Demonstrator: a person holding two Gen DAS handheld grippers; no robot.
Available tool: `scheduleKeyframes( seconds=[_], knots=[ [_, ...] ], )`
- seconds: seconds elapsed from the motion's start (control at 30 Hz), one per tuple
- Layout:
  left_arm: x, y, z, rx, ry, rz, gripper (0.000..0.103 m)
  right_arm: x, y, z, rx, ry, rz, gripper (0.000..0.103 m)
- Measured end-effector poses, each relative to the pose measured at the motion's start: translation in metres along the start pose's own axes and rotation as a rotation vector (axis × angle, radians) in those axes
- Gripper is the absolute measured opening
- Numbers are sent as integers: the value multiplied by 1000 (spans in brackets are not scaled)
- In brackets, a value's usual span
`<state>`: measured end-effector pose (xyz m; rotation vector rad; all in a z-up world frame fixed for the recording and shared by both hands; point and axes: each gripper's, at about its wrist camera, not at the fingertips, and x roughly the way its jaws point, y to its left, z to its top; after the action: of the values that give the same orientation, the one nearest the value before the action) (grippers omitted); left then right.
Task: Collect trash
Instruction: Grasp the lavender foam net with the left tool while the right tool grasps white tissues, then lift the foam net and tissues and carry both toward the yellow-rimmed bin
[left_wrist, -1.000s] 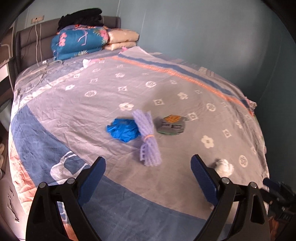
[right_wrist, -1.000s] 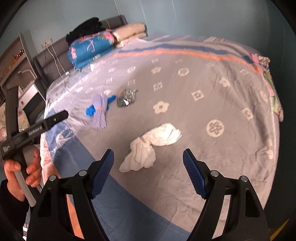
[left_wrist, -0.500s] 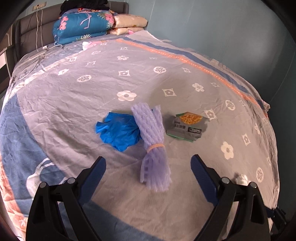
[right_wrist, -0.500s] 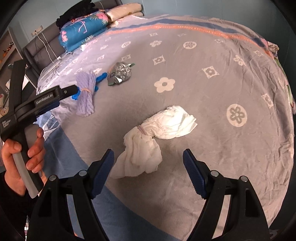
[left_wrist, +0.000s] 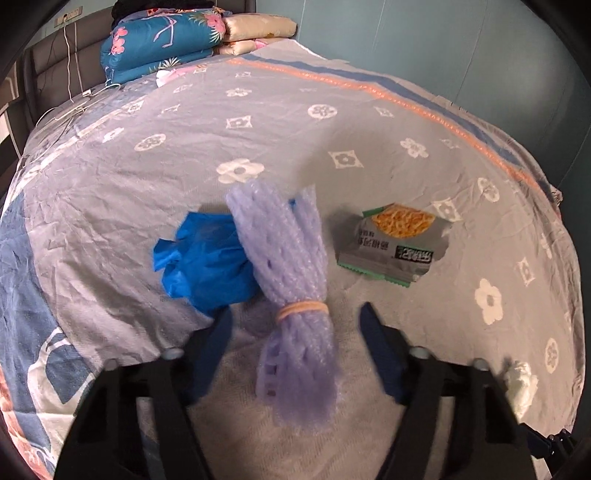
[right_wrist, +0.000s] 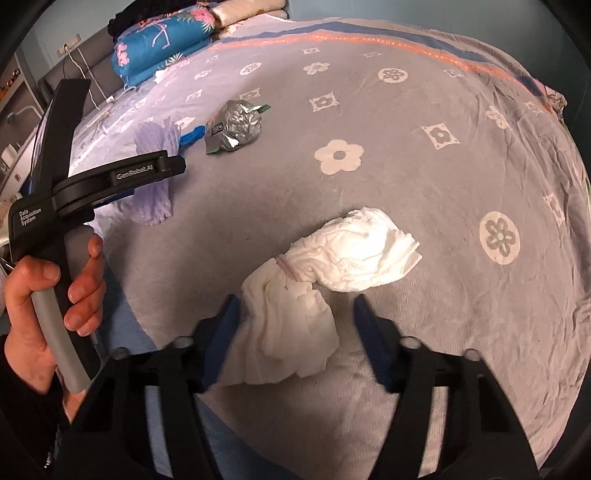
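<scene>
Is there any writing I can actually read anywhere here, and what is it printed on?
"GenRobot.AI": on the side of the black left tool, seen from the right wrist.
"Data Acquisition System": on that tool's body, above the hand gripping it.
Snack wrapper: printed lines under the noodle picture, upside down and too blurred to read.
Orange stripe on the bedspread: lettering too small to read.

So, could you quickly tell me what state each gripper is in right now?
Left gripper: closing around the purple foam net, pads not yet touching it.
Right gripper: closing around the white tissue bundle, no firm grip yet.
</scene>
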<state>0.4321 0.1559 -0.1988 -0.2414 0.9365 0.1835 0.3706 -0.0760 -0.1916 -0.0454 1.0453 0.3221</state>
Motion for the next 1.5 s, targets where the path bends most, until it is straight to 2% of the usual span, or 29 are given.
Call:
scheduleKeyframes(
  seconds=[0.07,0.2,0.23,0.33,0.57,0.7,1.07,1.27,1.5],
  knots=[
    [5,2,-1,-8,19,-13,32,4,2,1,-8,13,-2,42],
    [5,6,-3,-18,17,-15,25,7,6,1,-31,17,-15,23],
    [3,7,-3,-23,15,-18,24,6,9,1,-44,13,-19,21],
    [-5,12,-3,-36,9,-54,23,4,11,1,-50,4,-19,17],
    [-42,25,-11,-53,-41,-118,23,-19,16,0,-31,-32,7,17],
    [-71,30,-20,-29,-96,-106,23,-35,19,-3,-31,-52,21,17],
    [-158,46,-57,-23,-173,-171,23,-106,27,-32,-31,-132,78,17],
    [-205,39,-87,15,-211,-180,23,-150,27,-57,-48,-190,110,17],
    [-258,15,-107,63,-274,-197,23,-194,21,-76,-58,-261,114,17]
  ],
)
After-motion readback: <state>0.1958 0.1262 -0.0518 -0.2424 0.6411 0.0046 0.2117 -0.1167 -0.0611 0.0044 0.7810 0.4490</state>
